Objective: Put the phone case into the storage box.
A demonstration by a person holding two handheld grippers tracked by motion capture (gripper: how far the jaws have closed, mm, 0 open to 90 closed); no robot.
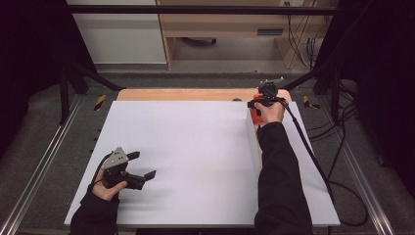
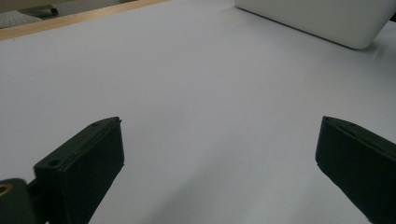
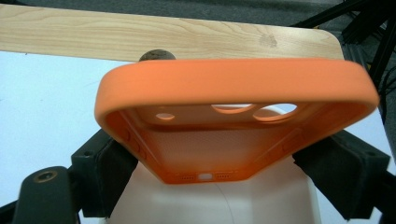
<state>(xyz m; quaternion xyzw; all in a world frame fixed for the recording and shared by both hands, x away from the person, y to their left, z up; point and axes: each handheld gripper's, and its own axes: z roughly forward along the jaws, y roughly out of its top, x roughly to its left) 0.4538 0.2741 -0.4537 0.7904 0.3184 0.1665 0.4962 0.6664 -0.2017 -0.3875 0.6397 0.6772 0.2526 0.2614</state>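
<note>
Holding the orange phone case by its long sides, the right gripper has its jaws pinching it over the white box at the tabletop's far right (case's long axis points away). Left gripper sits spread, well apart.

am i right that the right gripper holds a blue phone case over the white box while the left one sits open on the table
Not quite: the phone case is orange, not blue, as the right gripper view shows. The rest stands: the right gripper holds it over the white box, and the left gripper sits open on the table.
</note>
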